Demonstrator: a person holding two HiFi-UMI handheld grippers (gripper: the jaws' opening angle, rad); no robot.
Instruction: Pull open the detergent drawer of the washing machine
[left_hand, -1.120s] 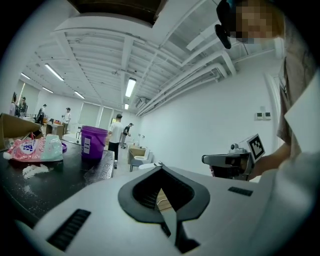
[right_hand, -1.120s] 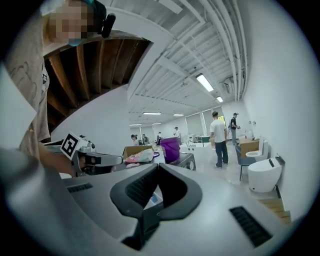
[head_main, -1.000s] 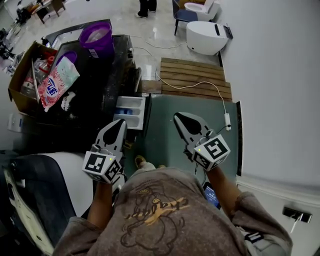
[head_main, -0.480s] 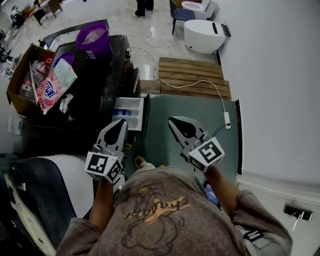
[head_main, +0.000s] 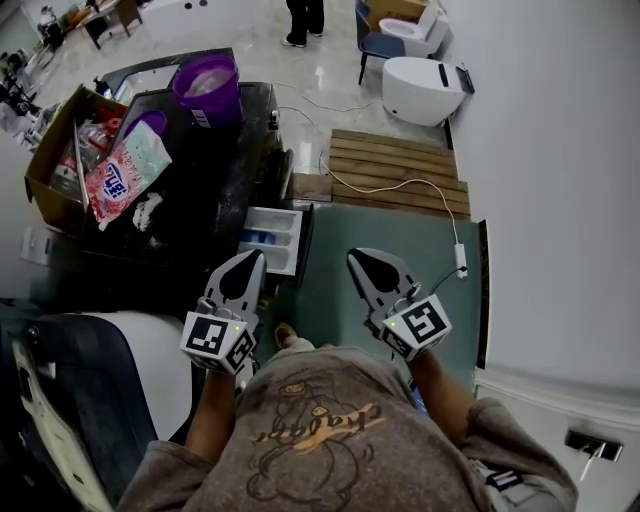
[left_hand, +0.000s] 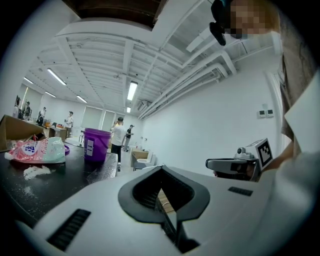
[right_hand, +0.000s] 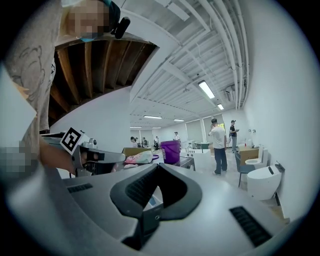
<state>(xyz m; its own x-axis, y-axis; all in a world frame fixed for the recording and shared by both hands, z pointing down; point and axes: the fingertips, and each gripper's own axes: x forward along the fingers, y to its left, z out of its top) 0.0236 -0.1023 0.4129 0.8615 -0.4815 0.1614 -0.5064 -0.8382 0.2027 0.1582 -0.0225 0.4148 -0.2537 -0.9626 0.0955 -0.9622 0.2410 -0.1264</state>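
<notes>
The washing machine has a dark top and stands at the left in the head view. Its white detergent drawer juts out from the front, and its blue compartments are showing. My left gripper is shut and empty, its tip just below the drawer's near corner. My right gripper hovers over the green mat to the drawer's right, also shut with nothing in it. The left gripper view shows the left gripper with its jaws together. In the right gripper view the drawer shows through the closed right gripper.
On the machine's top stand a purple bucket, a detergent bag and a cardboard box. Beyond the green mat lie a wooden pallet, a white cable and a toilet. A chair is at lower left.
The head view has shifted slightly. Both grippers stay shut and nearly where they were beside the drawer, which remains pulled out.
</notes>
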